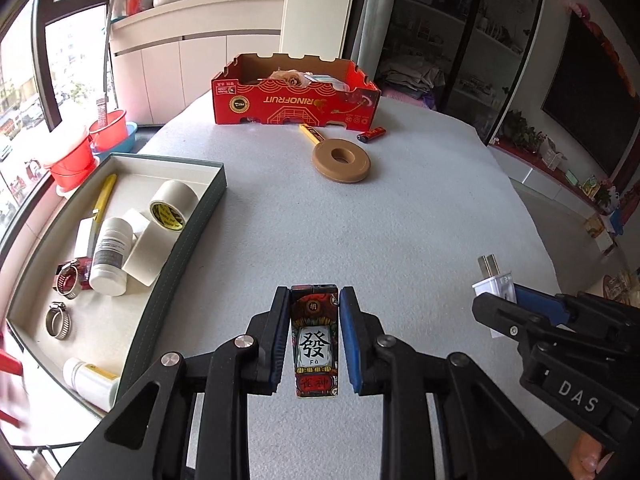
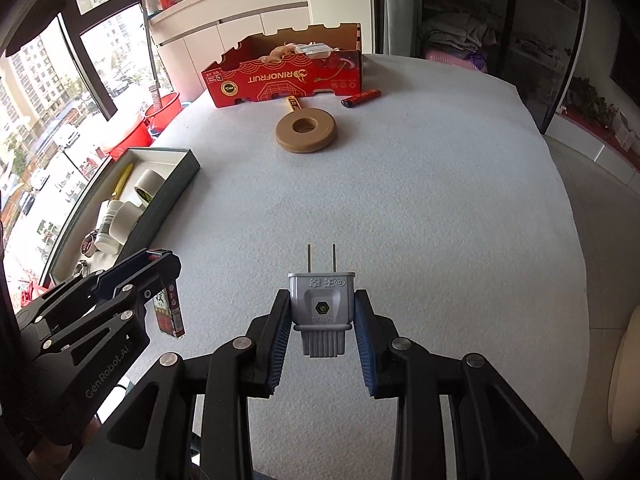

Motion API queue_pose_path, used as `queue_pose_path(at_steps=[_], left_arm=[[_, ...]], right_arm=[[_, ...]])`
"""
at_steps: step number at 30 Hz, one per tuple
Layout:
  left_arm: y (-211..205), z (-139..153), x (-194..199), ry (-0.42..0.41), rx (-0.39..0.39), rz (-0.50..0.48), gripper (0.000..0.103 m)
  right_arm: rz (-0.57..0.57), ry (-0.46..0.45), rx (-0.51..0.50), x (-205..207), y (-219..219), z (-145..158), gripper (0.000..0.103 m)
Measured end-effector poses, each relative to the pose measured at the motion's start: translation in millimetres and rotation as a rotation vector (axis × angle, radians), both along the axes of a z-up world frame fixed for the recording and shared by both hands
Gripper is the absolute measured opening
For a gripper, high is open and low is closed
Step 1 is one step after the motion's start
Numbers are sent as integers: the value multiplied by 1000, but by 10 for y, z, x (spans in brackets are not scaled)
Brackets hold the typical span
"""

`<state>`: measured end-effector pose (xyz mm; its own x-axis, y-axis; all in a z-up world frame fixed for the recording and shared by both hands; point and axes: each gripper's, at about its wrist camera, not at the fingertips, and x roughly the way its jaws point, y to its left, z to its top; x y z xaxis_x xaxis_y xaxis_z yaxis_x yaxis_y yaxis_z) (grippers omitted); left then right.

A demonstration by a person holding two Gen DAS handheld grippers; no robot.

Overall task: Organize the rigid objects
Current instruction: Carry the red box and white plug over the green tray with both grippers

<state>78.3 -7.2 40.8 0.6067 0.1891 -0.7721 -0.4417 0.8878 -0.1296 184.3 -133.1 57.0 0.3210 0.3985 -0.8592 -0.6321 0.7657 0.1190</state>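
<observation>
My left gripper (image 1: 315,300) is shut on a small printed card box (image 1: 315,344) with a Chinese character, held above the grey table mat; it also shows in the right wrist view (image 2: 170,312). My right gripper (image 2: 322,300) is shut on a grey two-pin plug (image 2: 322,304), pins pointing forward; the plug also shows in the left wrist view (image 1: 494,280). A green-walled tray (image 1: 180,240) at the left holds tape rolls (image 1: 170,204), white bottles (image 1: 109,256), a yellow pen (image 1: 104,196) and hose clamps (image 1: 58,320).
A red cardboard box (image 1: 296,100) stands at the far side of the table. In front of it lie a tan ring-shaped disc (image 1: 341,160), a yellow stick (image 1: 312,134) and a red lighter (image 1: 372,134). Red buckets (image 1: 72,156) sit beyond the table's left edge.
</observation>
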Motion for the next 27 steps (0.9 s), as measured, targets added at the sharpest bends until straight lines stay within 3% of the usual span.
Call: queue_pose_path(at_steps=[10,20,27], left_arm=[[527,153,-564,-49,10,141,27],[1646,45,-1287,-29,0,415,27],[2016,-143,-1134,25,-4,431,27]], right_arm=[[142,-48,30,-484,644,249,32],[330,-1,91,-869,1813,221,32],[350,17,76,-786,2589,22,32]])
